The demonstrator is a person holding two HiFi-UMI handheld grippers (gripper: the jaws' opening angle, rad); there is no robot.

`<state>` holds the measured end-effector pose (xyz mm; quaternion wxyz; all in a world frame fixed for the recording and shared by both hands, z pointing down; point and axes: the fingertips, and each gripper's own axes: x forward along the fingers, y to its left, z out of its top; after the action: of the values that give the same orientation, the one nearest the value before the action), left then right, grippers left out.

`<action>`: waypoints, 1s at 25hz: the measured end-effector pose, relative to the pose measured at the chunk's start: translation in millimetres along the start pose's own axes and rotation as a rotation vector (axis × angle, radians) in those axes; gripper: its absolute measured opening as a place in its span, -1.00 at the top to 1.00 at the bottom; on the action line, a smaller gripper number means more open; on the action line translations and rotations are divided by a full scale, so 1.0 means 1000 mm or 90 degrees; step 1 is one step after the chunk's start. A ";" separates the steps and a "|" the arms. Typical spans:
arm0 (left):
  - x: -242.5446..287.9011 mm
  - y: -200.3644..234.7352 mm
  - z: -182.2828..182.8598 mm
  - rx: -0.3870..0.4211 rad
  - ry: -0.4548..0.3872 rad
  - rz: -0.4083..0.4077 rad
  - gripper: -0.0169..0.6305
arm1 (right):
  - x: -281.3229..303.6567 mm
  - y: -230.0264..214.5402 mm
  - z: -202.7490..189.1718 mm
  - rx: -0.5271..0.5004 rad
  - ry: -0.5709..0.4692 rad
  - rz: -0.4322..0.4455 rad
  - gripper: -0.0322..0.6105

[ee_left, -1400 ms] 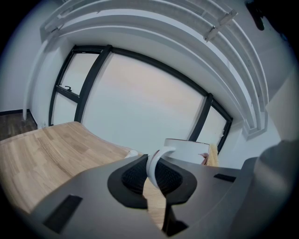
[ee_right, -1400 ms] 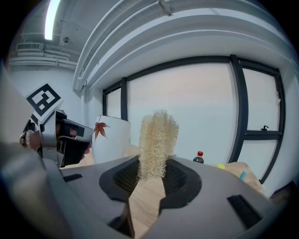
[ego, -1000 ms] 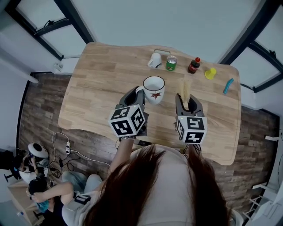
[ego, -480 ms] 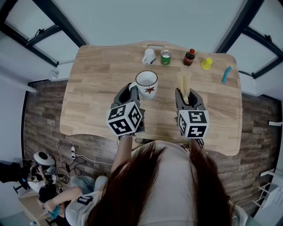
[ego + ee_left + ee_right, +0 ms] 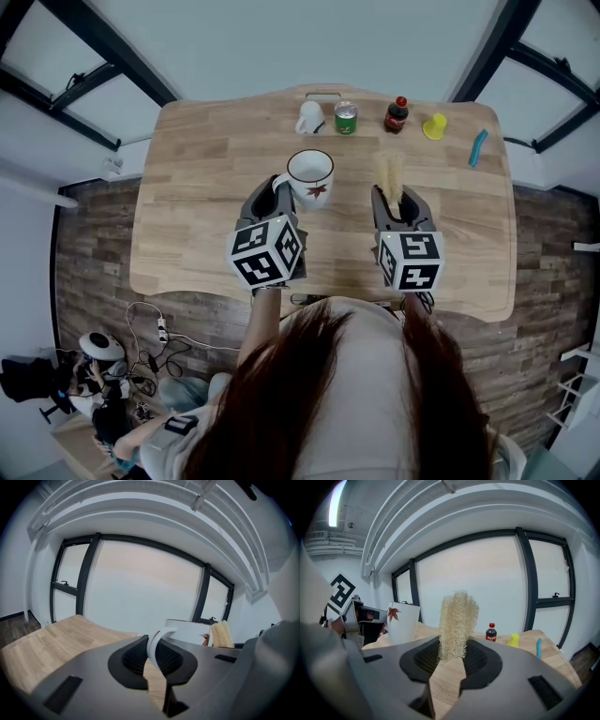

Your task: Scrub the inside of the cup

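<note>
A white cup (image 5: 310,178) with a red maple leaf print is held above the wooden table (image 5: 206,187), mouth up. My left gripper (image 5: 277,188) is shut on its handle (image 5: 157,641), and the cup body (image 5: 187,631) rises just beyond the jaws. My right gripper (image 5: 395,202) is shut on a pale loofah scrubber (image 5: 390,178), which stands straight up out of the jaws (image 5: 457,623). The scrubber is to the right of the cup (image 5: 403,620), outside it, with a gap between them.
Along the table's far edge stand a small white mug (image 5: 308,118), a green can (image 5: 346,118), a cola bottle (image 5: 396,114), a yellow cup (image 5: 434,126) and a blue stick (image 5: 478,147). A person sits on the floor at lower left (image 5: 103,412) beside cables.
The view has shifted, so the table and both grippers sit slightly higher in frame. The cup and the scrubber keep the same spacing and both stay gripped.
</note>
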<state>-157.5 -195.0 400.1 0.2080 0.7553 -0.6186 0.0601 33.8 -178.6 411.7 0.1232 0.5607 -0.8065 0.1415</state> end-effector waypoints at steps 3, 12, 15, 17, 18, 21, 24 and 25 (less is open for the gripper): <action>0.001 -0.001 0.000 0.001 0.001 -0.003 0.86 | 0.000 0.000 -0.002 0.001 0.002 0.001 0.52; 0.001 -0.004 -0.002 0.005 0.006 -0.009 0.86 | 0.000 0.001 -0.004 -0.001 0.008 0.004 0.52; 0.001 -0.006 -0.003 0.006 0.006 -0.012 0.86 | 0.000 0.001 -0.005 -0.002 0.009 0.005 0.52; 0.000 -0.007 -0.004 0.005 0.007 -0.014 0.86 | -0.001 0.000 -0.005 -0.003 0.009 0.005 0.52; 0.000 -0.008 -0.004 0.005 0.007 -0.015 0.86 | -0.001 0.000 -0.006 -0.003 0.009 0.005 0.52; -0.002 -0.008 -0.006 0.005 0.008 -0.016 0.86 | -0.002 0.002 -0.006 -0.004 0.010 0.006 0.52; -0.003 -0.008 -0.006 0.006 0.009 -0.018 0.86 | -0.003 0.003 -0.006 -0.004 0.010 0.005 0.52; -0.003 -0.008 -0.006 0.006 0.009 -0.018 0.86 | -0.003 0.003 -0.006 -0.004 0.010 0.005 0.52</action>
<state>-149.1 -188.5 402.2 0.2099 0.7646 -0.6059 0.0656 32.1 -172.5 415.7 0.1306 0.5559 -0.8082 0.1439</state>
